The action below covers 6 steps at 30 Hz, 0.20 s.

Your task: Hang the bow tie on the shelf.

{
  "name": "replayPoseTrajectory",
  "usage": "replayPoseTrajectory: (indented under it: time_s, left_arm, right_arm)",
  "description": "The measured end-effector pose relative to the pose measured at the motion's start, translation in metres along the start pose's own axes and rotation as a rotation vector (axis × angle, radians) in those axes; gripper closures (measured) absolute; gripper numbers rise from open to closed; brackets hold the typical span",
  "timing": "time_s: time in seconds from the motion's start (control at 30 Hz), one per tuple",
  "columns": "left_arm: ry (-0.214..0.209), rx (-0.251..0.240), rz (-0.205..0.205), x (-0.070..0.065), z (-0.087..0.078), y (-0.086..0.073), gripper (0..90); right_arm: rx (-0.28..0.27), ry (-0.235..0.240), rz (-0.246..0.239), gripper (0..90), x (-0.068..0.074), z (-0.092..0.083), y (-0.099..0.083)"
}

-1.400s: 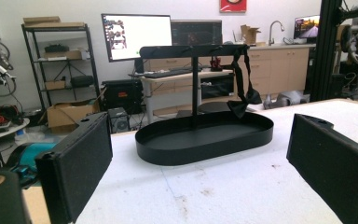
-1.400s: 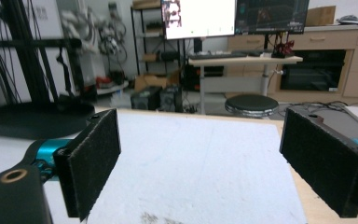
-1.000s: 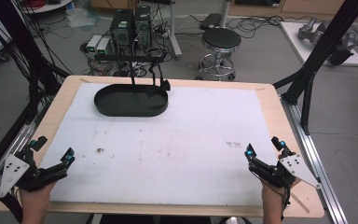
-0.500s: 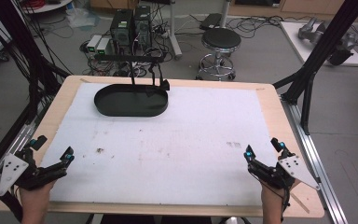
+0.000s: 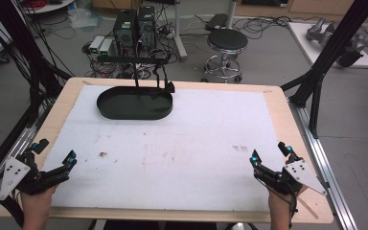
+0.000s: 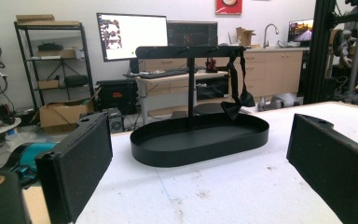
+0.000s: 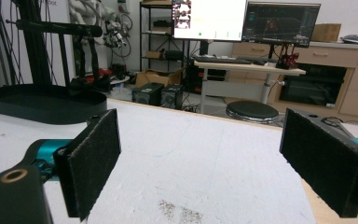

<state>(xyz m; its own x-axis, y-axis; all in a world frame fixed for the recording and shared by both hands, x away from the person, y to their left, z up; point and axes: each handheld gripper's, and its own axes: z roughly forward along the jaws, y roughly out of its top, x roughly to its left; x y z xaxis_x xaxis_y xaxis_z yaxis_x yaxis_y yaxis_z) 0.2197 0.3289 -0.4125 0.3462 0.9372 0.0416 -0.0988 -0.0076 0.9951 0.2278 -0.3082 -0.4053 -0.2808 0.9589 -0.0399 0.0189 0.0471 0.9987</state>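
A black oval tray (image 5: 109,106) with an upright T-shaped stand rests at the far left of the white table top (image 5: 182,139). A dark strap with a small black bow (image 6: 235,106) hangs from the stand's crossbar (image 6: 186,50) over the tray (image 6: 200,144). The same tray (image 7: 42,106) lies far off to the left in the right gripper view. My left gripper (image 5: 55,152) sits at the near left corner, open, nothing between its pads (image 6: 81,163). At the near right, my right gripper (image 5: 270,153) is open too, its pads (image 7: 98,149) bare.
A round stool (image 5: 227,43) and computer boxes (image 5: 133,24) stand on the floor beyond the far edge. Black frame posts (image 5: 333,48) rise at both sides of the table. Small dark stains (image 5: 100,154) mark the table top. Desks with monitors (image 6: 133,35) stand farther back.
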Motion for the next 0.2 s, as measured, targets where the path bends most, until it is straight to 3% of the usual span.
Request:
replayPoseTrajectory:
  time_s: [0.2]
  left_arm:
    - [0.004,-0.002,0.001,0.0002,-0.0004,0.0005,7.1]
  right_arm:
    - [0.013,-0.011,-0.006,11.6,-0.0003,0.0006,-0.0001]
